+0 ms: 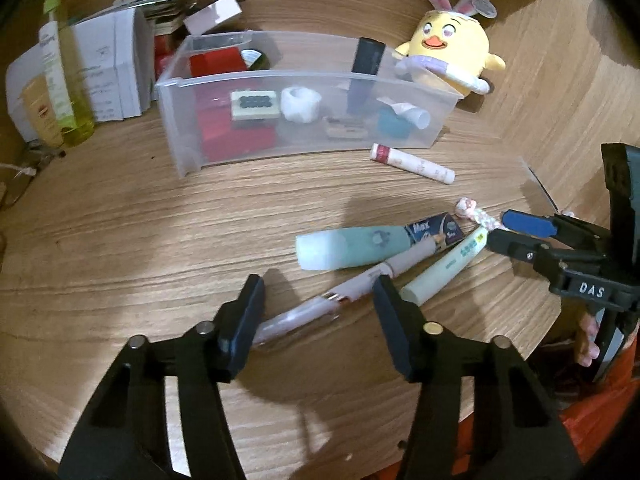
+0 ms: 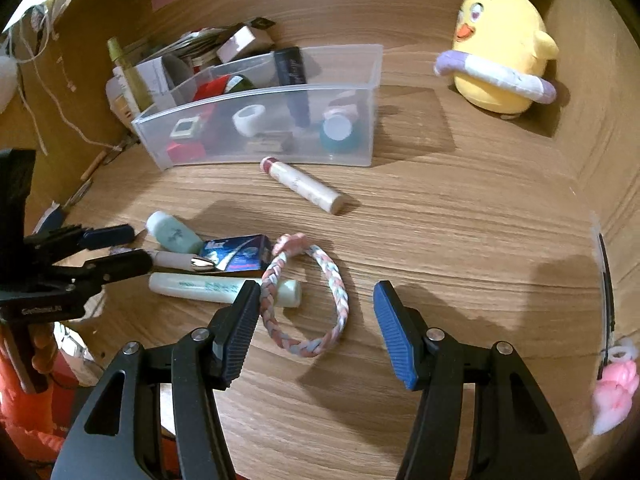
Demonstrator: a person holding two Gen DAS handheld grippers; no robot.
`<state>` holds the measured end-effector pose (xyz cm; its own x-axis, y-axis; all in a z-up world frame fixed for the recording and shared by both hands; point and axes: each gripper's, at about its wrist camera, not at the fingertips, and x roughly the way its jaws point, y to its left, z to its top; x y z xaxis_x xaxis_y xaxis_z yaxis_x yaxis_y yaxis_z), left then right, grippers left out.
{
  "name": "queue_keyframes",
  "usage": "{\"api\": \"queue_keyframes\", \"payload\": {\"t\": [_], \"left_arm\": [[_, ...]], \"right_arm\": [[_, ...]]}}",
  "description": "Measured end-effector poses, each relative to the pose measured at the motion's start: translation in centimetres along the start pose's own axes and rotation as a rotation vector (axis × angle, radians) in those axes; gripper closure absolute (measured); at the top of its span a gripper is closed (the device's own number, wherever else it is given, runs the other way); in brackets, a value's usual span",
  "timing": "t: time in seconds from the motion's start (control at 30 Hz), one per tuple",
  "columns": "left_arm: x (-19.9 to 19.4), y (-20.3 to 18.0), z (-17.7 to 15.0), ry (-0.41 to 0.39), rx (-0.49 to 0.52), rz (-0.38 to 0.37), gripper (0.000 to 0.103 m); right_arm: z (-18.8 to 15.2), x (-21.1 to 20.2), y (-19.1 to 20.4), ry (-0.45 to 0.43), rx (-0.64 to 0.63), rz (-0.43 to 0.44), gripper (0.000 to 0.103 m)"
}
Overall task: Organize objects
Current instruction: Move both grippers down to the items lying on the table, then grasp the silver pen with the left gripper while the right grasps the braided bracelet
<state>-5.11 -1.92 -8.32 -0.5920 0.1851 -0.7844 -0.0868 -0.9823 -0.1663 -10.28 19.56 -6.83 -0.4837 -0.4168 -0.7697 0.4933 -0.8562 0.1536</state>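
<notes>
Left hand-held gripper (image 1: 318,304) low over the worktop (image 1: 120,248), jaws apart, straddling a clear-capped pen (image 1: 320,306) that lies slantwise between the pads; no pad seems to press on it yet, so not gripped

Right hand-held gripper (image 2: 314,312) also parted, holding nothing; braided bracelet (image 2: 306,300) lies flat between its jaws, its left side close by the left pad and draped over a pale green tube (image 2: 192,286)

Pen's far end runs toward 1 o'clock under a mint tube (image 1: 348,248) and beside a small blue box (image 1: 438,232), crowded there. Judgement: close on the clear cap end only, squarely across the barrel, lift straight, or neighbours get dragged

Bracelet is soft and flat: pinch one strand at the free right side, not the part over the tube

Further out, 12 o'clock: cream lipstick-like stick (image 1: 412,162) loose beside the clear bin (image 1: 304,76), likely destination, already part filled. Yellow plush chick (image 1: 452,52) behind it at 1 o'clock
</notes>
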Motion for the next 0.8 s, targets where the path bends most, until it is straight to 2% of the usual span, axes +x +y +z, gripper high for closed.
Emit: {"api": "queue_keyframes", "payload": {"t": [0.13, 0.33, 0.8], "left_arm": [[-0.5, 0.5, -0.4, 0.001, -0.017, 0.009, 0.06], [-1.2, 0.8, -1.2, 0.016, -0.022, 0.028, 0.068], [0.3, -1.9, 0.0, 0.06, 0.103, -0.004, 0.07]], "right_arm": [[0.0, -0.1, -0.9, -0.014, 0.024, -0.021, 0.049], [0.1, -0.3, -2.0, -0.026, 0.042, -0.05, 0.049], [2.1, 0.6, -1.2, -0.028, -0.012, -0.011, 0.05]]}}
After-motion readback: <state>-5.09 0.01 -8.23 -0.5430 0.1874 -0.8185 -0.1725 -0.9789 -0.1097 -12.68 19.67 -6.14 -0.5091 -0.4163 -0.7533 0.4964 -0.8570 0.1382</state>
